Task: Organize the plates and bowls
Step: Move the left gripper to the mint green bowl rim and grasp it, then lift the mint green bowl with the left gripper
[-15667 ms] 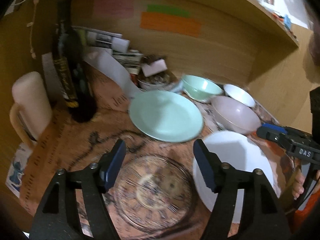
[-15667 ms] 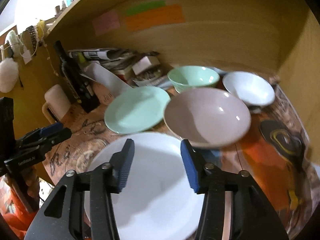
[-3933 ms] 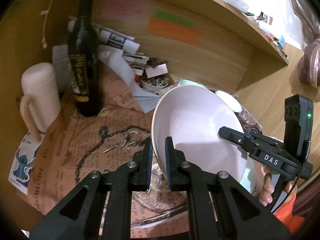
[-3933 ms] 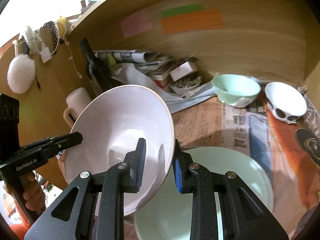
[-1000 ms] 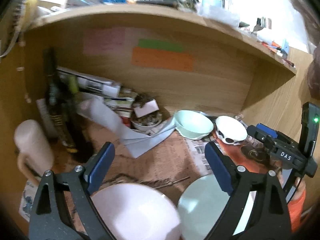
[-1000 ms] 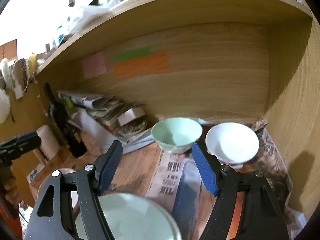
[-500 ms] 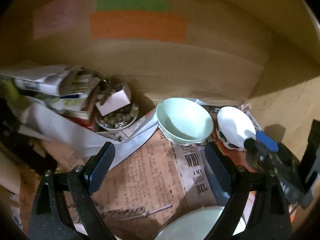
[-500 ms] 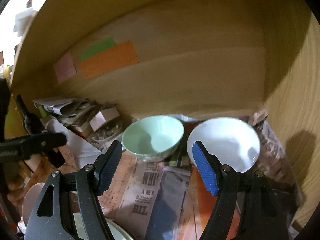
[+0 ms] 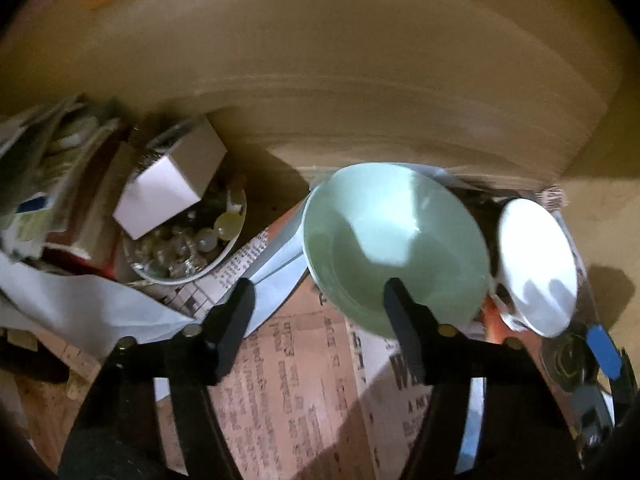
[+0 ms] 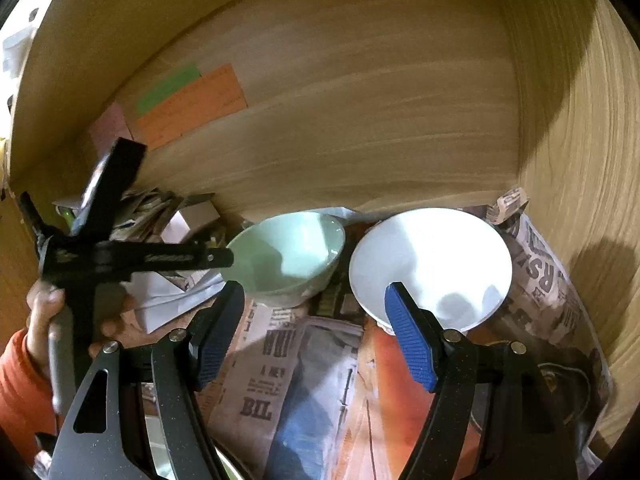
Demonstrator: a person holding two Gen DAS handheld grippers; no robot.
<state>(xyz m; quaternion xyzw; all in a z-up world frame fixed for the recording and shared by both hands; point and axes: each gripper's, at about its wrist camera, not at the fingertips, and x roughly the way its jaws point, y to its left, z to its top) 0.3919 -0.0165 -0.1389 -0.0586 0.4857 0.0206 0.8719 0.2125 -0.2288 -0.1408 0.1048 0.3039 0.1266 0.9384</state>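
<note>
A mint green bowl [image 9: 394,240] stands on the newspaper near the back wall, with a white bowl [image 9: 536,268] to its right. My left gripper [image 9: 320,324] is open and empty; its right finger overlaps the green bowl's near rim. In the right wrist view the green bowl [image 10: 292,260] and the white bowl [image 10: 430,264] stand side by side. My right gripper [image 10: 312,336] is open and empty, its right finger at the white bowl's near rim. The left gripper's finger [image 10: 192,258] reaches the green bowl's left rim.
A glass dish of small items [image 9: 188,248] with a white box [image 9: 168,188] on it sits left of the green bowl, beside stacked papers [image 9: 52,168]. The wooden back wall [image 10: 360,120] and right side wall [image 10: 580,160] stand close. Newspaper [image 10: 304,380] covers the surface.
Both grippers have moved forward and down towards the two bowls, which now look larger. The left gripper's fingers have narrowed somewhat around the green bowl's rim. The stacked plates have dropped out of view.
</note>
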